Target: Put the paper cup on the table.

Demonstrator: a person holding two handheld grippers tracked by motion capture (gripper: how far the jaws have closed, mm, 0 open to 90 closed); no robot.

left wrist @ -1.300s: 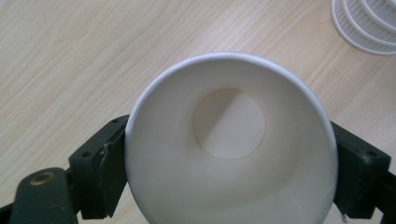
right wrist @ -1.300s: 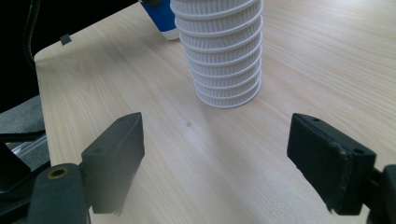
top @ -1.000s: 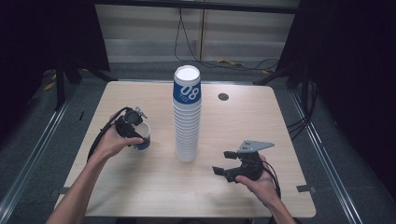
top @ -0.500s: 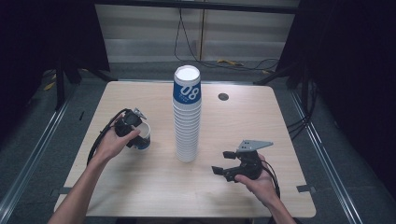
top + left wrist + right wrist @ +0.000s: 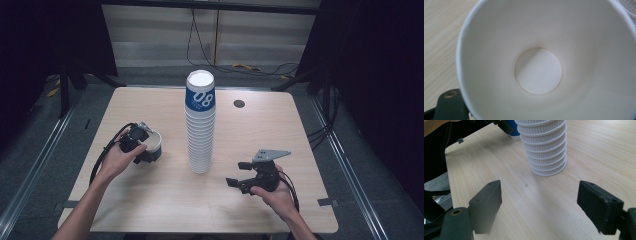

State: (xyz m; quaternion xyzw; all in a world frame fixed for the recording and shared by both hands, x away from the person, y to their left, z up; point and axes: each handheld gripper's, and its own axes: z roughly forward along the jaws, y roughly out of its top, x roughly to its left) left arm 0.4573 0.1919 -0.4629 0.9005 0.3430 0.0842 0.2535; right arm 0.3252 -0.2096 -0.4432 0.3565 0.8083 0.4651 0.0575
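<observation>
High view, near to far. R gripper point(image 5: 239, 174) rests on table point(image 5: 150, 210) nr front-right edge, held by the person's right hand point(image 5: 277, 197); jaws stand wide apart w/ nothing between, having just opened a little; they face the cup stack. L gripper point(image 5: 145, 145), left of centre, held by left hand point(image 5: 116, 161); jaws have just been closing on wall of single paper cup point(image 5: 154, 142), which stands on table w/ mouth up. Cup stack point(image 5: 200, 125), tall, at table centre, well apart from both grippers. Dark round hole point(image 5: 239, 103) twd far edge.

cup point(image 5: 539, 72) rim cropped, left gripper point(image 5: 142, 147) jaws hidden
</observation>
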